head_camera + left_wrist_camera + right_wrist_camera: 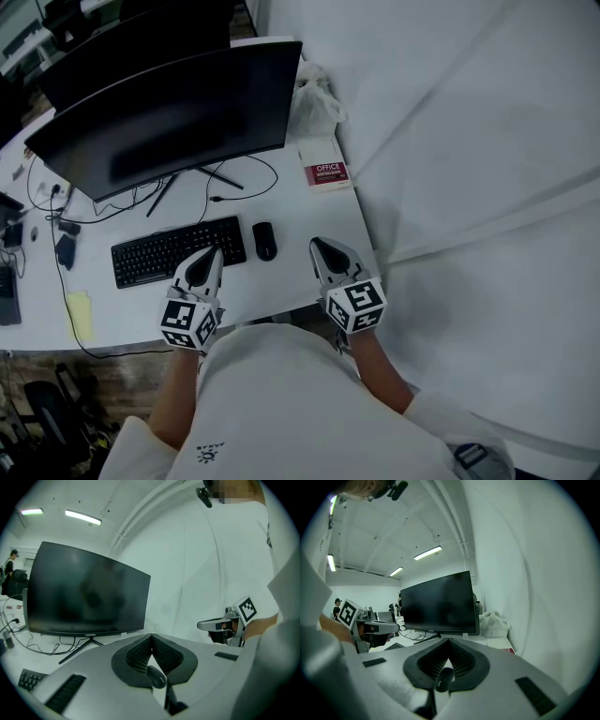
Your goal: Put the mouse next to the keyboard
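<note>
**On the bench (pixel 272 289): mouse (pixel 264 240) beside keyboard (pixel 178 251), jaws clenched on nothing**

Seen from the head view, the black mouse lies on the white bench at 3 o'clock of the keyboard. It is just beside the keyboard's right end, with a narrow strip of bench between them. Its long axis runs the same way as the keyboard's short side. A dark curved monitor (pixel 159 122) stands at 12 o'clock of the keyboard. Its stand legs spread behind the keys, and cables (pixel 248 183) loop over the bench around them.

The left hand-held gripper (pixel 214 253) hovers at 7 o'clock of the mouse, its tips over the keyboard's near right corner. Whether they touch the keys cannot be told. Its own view shows the two jaws clenched tip to tip, grasping nothing.

The right hand-held gripper (pixel 319 244) is at 3 o'clock of the mouse, near it but apart, above bare bench. Its jaws too are pressed together and empty. Both point toward 12 o'clock, tilted slightly down.

At 1 o'clock of the mouse, well apart from it, a red and white book (pixel 325 174) lies near the bench's right edge. A crumpled plastic bag (pixel 314 98) sits at 12 o'clock of the book. A yellow note (pixel 80 314) lies at 8 o'clock of the keyboard. White sheeting (pixel 469 169) fills the space at 3 o'clock of the bench.
</note>
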